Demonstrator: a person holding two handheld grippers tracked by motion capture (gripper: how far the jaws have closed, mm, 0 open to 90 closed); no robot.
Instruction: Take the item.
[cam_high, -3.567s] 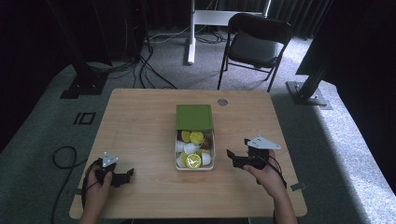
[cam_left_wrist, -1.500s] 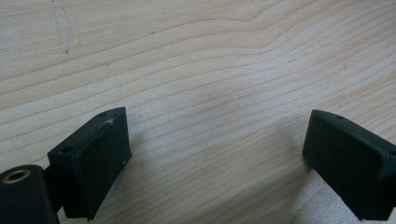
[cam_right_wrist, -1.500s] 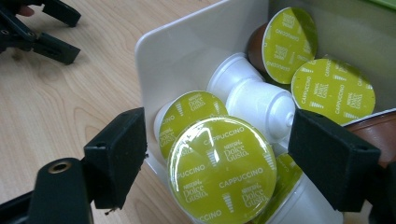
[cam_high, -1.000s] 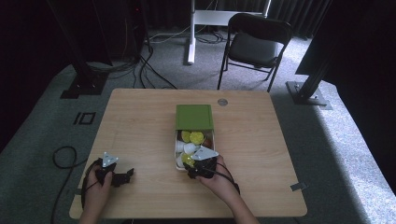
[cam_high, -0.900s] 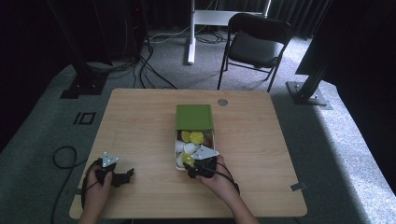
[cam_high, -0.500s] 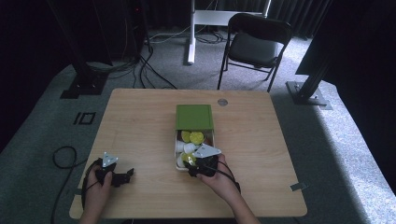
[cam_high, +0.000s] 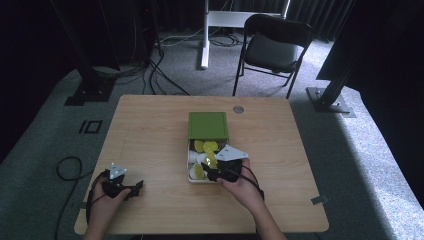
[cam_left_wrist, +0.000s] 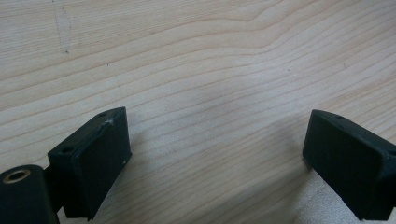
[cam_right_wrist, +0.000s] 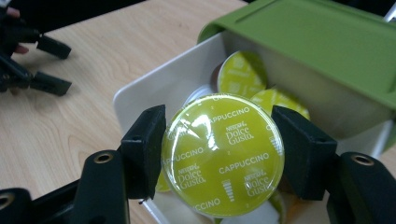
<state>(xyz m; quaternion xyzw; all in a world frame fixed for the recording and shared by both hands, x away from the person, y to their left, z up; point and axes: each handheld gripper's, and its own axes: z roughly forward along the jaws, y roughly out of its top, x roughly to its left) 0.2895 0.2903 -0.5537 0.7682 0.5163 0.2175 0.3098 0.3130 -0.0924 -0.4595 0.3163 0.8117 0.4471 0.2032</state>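
Note:
A green-foil coffee capsule (cam_right_wrist: 223, 154) marked Cappuccino sits between my right gripper's (cam_right_wrist: 219, 156) two black pads, which press on its rim. It hangs just above the near end of a white box (cam_right_wrist: 154, 88) holding several more green capsules. In the high view the right gripper (cam_high: 212, 171) is over the box's (cam_high: 191, 165) near right corner, with the held capsule (cam_high: 212, 161) at its tip. My left gripper (cam_high: 136, 187) rests at the table's front left. Its jaws (cam_left_wrist: 217, 158) stand wide apart over bare wood with nothing between them.
The box's green lid (cam_high: 207, 125) is slid back and covers the far half of the box. A small round grommet (cam_high: 238, 109) sits near the table's far edge. A black chair (cam_high: 272, 47) stands beyond the table. The left gripper (cam_right_wrist: 46, 65) appears far off in the right gripper view.
The right gripper came from the right of the box to over its near end. Over the last second it has risen slightly with the capsule. The left gripper has stayed put.

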